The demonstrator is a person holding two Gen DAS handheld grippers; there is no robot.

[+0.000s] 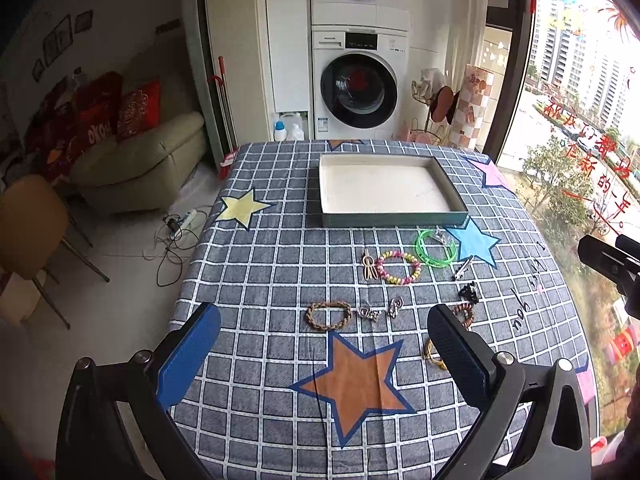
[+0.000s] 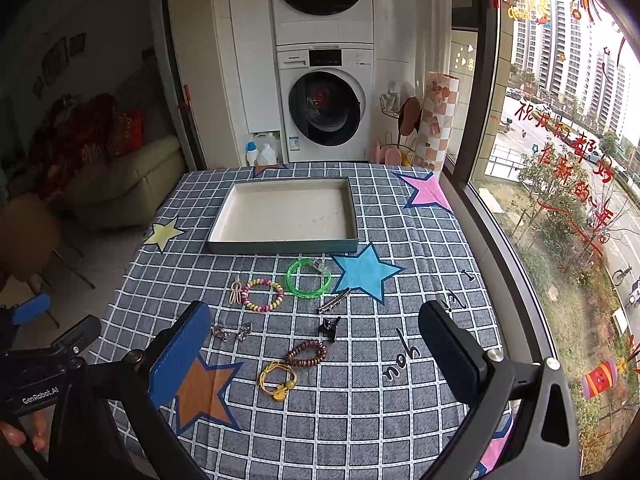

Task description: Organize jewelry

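An empty white tray (image 1: 456, 196) (image 2: 224, 216) sits at the far middle of the checked tablecloth. In front of it lie a green bangle (image 1: 436, 248) (image 2: 309, 278), a pink-yellow bracelet (image 1: 399, 267) (image 2: 263, 294), a brown braided bracelet (image 1: 329, 314), a brown bead bracelet (image 2: 306, 353), a yellow hair tie (image 2: 277, 380), a black claw clip (image 1: 468, 293) (image 2: 330, 327) and several small clips. My left gripper (image 1: 324, 350) is open and empty above the table, just short of the braided bracelet. My right gripper (image 2: 316, 354) is open and empty, above the bead bracelet and hair tie.
The table's right edge runs along a large window (image 2: 560, 160). A washer and dryer stack (image 1: 358, 80) stands beyond the far edge. A sofa (image 1: 140, 164) and a chair (image 1: 36, 232) are at the left. The left gripper's body shows in the right wrist view (image 2: 40, 368).
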